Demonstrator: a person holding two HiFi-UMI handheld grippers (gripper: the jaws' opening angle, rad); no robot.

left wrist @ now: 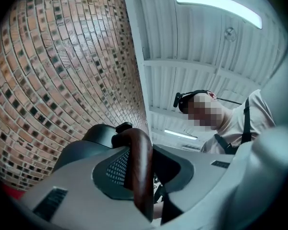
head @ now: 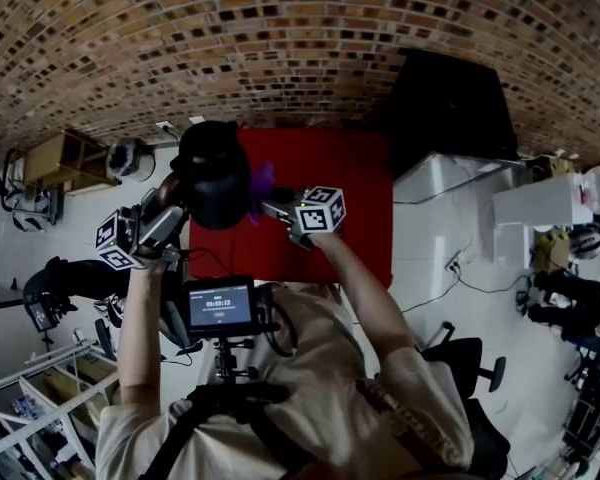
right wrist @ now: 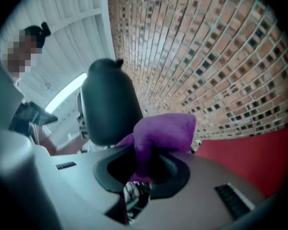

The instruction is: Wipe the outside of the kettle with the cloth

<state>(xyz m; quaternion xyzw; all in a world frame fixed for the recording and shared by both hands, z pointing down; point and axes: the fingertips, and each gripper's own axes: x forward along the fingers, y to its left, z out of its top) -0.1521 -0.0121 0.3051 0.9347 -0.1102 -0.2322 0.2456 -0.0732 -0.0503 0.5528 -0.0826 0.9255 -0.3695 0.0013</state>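
The left gripper (head: 172,213) has its fingers (left wrist: 77,195) clamped on the brown handle (left wrist: 139,166) of the black kettle (head: 215,183), holding it over the red surface's (head: 350,198) edge. The right gripper's (head: 272,208) fingers pinch a purple cloth (right wrist: 165,131) at the kettle's side.

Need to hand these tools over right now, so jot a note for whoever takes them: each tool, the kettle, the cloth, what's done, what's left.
Left tool: shut on the brown handle of the black kettle, holding it up near the left edge of the red table.
Right tool: shut on the bunched purple cloth, which sits at the kettle's right side; I can't confirm contact.
Done: both things are gripped and brought together.
Left: wipe all round the outside. How much is already wiped can't be told.
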